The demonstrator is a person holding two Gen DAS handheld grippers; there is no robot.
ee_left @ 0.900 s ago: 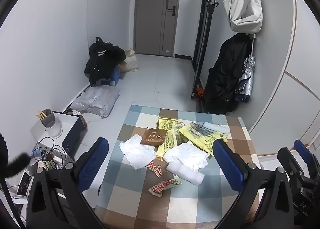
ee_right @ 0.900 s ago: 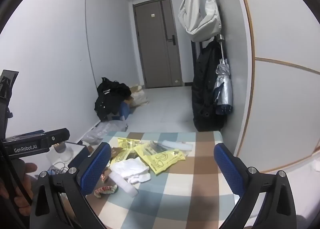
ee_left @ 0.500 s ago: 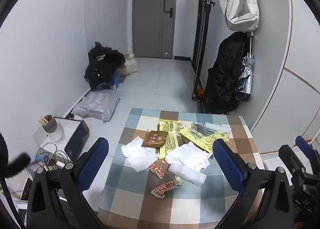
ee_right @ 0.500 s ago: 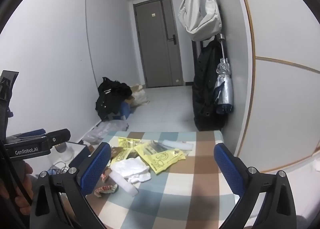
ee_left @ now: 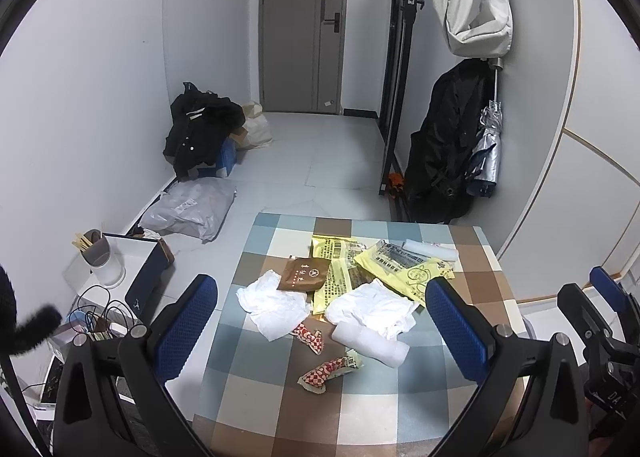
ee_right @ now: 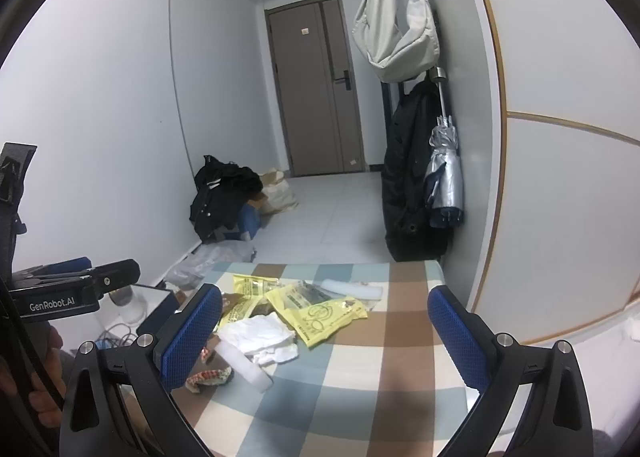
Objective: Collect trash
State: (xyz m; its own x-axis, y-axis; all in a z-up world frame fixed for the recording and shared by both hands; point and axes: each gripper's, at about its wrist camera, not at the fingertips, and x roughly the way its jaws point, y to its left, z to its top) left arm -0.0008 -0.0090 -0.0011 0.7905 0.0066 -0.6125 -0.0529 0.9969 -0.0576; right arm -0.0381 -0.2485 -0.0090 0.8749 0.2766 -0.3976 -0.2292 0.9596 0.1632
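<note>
Litter is seen spread over a small table covered in a blue, brown and cream checked cloth (ee_left: 280,397), with nothing yet picked up. The left gripper (ee_left: 320,321) and the right gripper (ee_right: 324,327) are both held above the near edge, jaws spread wide and nothing between them. The task is judged to be at its opening step, the approach.

Nearest the left gripper lie two red-and-white checked snack wrappers (ee_left: 330,371), a white foam roll (ee_left: 370,345) and two crumpled white tissues (ee_left: 276,307). Farther back are a flat brown paper packet (ee_left: 304,275) and overlapping yellow plastic bags (ee_left: 404,269).

A first grasp would call for one gripper to be lowered over a near piece, probably a wrapper or tissue, and closed low enough to catch thin, limp material. No bin or trash bag is shown for certain, so the drop-off point cannot be told.

"GenRobot.AI" is read on the left tool's black body (ee_right: 56,303) in the right wrist view. Gold characters on the brown packet and black print on the yellow bags are too small to be read.
</note>
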